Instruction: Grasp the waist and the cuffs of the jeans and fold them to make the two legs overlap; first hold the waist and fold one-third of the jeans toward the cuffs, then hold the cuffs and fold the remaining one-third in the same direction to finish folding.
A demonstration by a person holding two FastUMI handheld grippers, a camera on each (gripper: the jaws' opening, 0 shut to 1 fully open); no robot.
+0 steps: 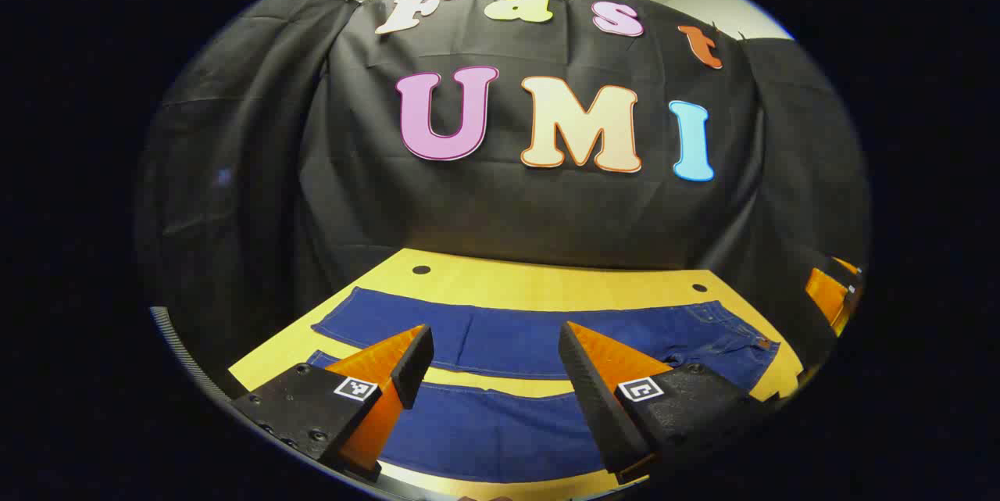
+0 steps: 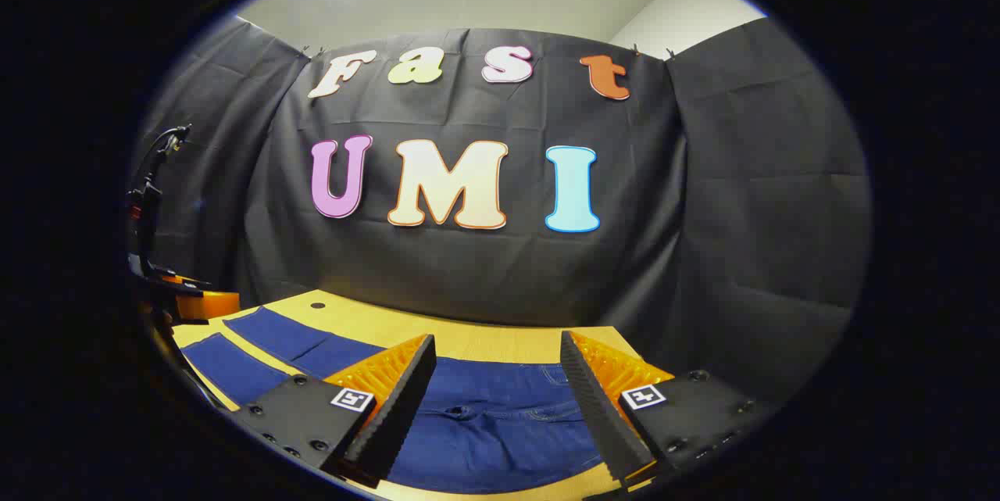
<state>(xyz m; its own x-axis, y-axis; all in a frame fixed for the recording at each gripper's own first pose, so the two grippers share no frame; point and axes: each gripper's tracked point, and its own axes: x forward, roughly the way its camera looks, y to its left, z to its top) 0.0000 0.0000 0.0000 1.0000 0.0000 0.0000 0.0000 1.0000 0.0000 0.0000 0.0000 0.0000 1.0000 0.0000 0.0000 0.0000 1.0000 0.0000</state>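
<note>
Dark blue jeans [image 1: 516, 341] lie flat on the yellow table [image 1: 547, 286], legs spread apart with a strip of table between them. In the left gripper view the cuffs point left and the waist lies at the right. My left gripper [image 1: 494, 348] hangs open above the legs, touching nothing. In the right gripper view the waist and fly of the jeans [image 2: 492, 427] lie below my right gripper [image 2: 495, 376], which is open and holds nothing. The two legs run off to the left there. The left gripper [image 2: 195, 302] shows at the far left of the right gripper view, and the right gripper [image 1: 832, 290] at the right edge of the left gripper view.
Black cloth walls close in the table at the back and both sides. Two small dark holes [image 1: 421, 270] mark the table's far edge. A bare band of yellow table runs behind the jeans. A dark stand [image 2: 148, 196] rises at the far left.
</note>
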